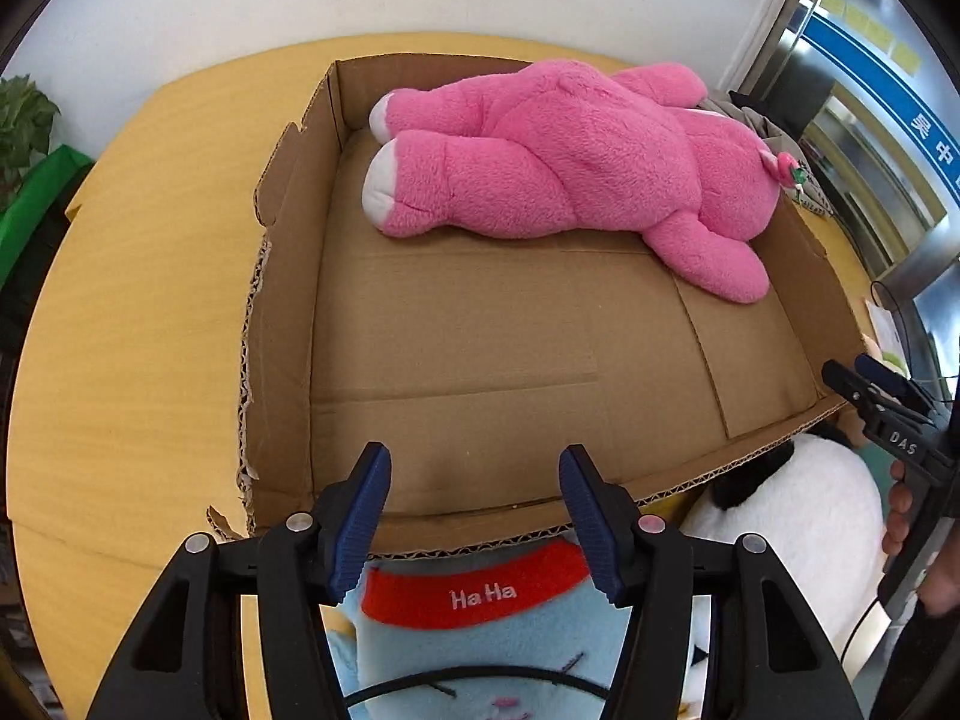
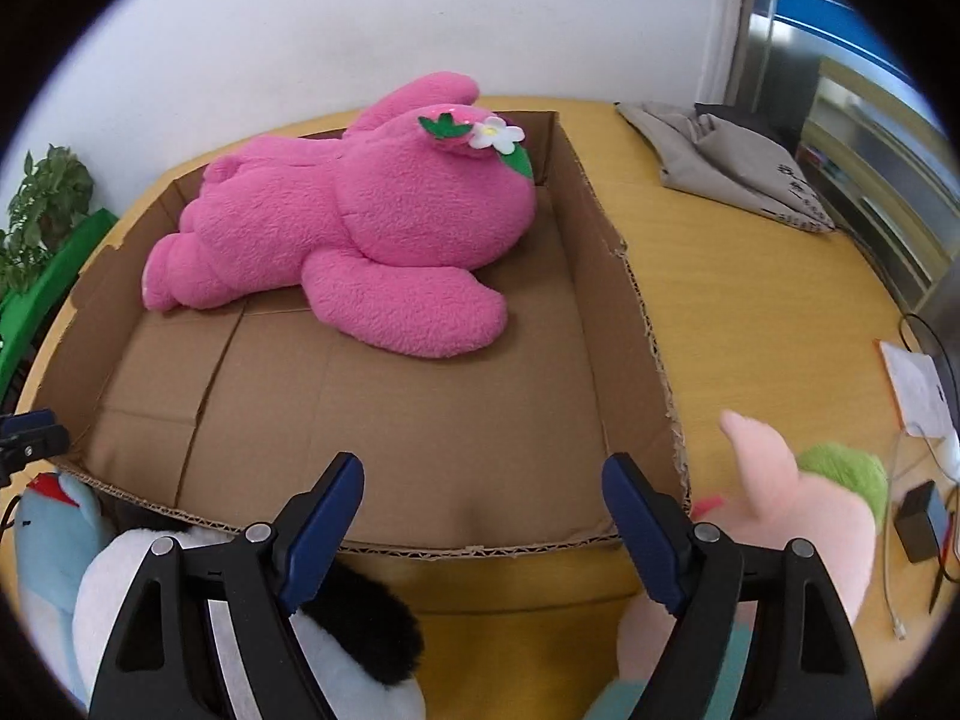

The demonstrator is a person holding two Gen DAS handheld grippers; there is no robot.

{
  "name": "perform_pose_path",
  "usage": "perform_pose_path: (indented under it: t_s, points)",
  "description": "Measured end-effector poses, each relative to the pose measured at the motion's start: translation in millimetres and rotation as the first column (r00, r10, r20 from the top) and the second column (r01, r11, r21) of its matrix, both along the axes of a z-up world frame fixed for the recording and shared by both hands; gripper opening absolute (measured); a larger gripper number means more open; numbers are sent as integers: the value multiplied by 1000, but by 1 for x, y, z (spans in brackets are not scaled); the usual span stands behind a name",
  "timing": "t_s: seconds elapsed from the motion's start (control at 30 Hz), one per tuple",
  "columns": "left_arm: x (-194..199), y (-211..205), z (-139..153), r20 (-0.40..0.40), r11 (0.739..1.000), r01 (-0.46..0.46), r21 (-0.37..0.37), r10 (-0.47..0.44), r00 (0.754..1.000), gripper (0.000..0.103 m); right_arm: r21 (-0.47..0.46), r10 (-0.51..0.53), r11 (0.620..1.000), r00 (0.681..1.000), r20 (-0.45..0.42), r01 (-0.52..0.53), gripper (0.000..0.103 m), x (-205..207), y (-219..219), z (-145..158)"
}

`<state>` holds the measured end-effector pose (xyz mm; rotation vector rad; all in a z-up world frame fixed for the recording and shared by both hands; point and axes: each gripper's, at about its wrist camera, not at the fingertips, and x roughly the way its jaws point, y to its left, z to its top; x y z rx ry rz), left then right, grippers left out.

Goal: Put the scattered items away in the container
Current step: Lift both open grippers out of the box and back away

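A big pink plush rabbit [image 1: 576,162] [image 2: 360,228] lies at the far end of a shallow cardboard box [image 1: 282,276] [image 2: 624,360] on a round wooden table. My left gripper [image 1: 477,516] stands open over the box's near wall, nothing between its pads. Just below it, outside the box, lies a light blue plush [image 1: 480,648] [image 2: 48,546] with a red "HaHa" band. My right gripper [image 2: 483,498] is open too, at the box's near edge. A white and black plush [image 2: 336,630] [image 1: 792,510] lies under its left finger, a pale pink plush with a green patch [image 2: 798,516] by its right one.
A grey cloth bag [image 2: 726,162] lies on the table [image 2: 750,312] at the far right. Cables, papers and a small black block [image 2: 921,519] sit at the right rim. A potted plant [image 2: 42,210] and something green stand beyond the left edge. The box's near half is bare cardboard.
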<state>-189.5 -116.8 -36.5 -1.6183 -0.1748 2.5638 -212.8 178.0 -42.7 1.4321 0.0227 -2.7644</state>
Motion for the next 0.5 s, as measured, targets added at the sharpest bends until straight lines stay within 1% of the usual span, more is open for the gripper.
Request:
perform_pose_path:
  t_s: [0.1, 0.2, 0.23, 0.3, 0.33, 0.37, 0.4, 0.43, 0.47, 0.5]
  points:
    - [6, 0, 0, 3, 999, 23, -22, -23, 1000, 62, 39, 17, 999, 1000, -12, -17, 81, 13, -2, -2]
    - [15, -1, 8, -32, 999, -22, -47, 20, 999, 62, 61, 30, 998, 999, -25, -28, 83, 23, -3, 1]
    - [20, -2, 15, -56, 998, -37, -51, 35, 998, 62, 54, 28, 998, 999, -34, -26, 83, 27, -2, 5]
    - [34, -2, 37, -137, 996, -60, -73, 49, 989, 64, 44, 40, 998, 996, -81, -36, 83, 37, 0, 19]
    - [44, 0, 53, -189, 994, -67, -91, 49, 981, 69, 47, 54, 998, 991, -119, -48, 83, 43, -1, 28]
    - [54, 0, 66, -232, 992, -72, -101, 47, 972, 79, 54, 68, 997, 986, -154, -61, 84, 50, -2, 37]
    - [64, 1, 79, -276, 991, -77, -106, 45, 960, 85, 59, 85, 995, 978, -188, -75, 84, 58, -3, 47]
    - [77, 3, 92, -322, 991, -82, -104, 44, 946, 97, 57, 102, 994, 970, -221, -91, 84, 67, -5, 56]
    - [92, 7, 104, -368, 992, -83, -96, 42, 929, 103, 48, 114, 993, 962, -247, -105, 86, 75, -6, 63]
    - [105, 11, 114, -407, 992, -83, -90, 40, 913, 103, 29, 123, 992, 957, -264, -119, 89, 83, -8, 70]
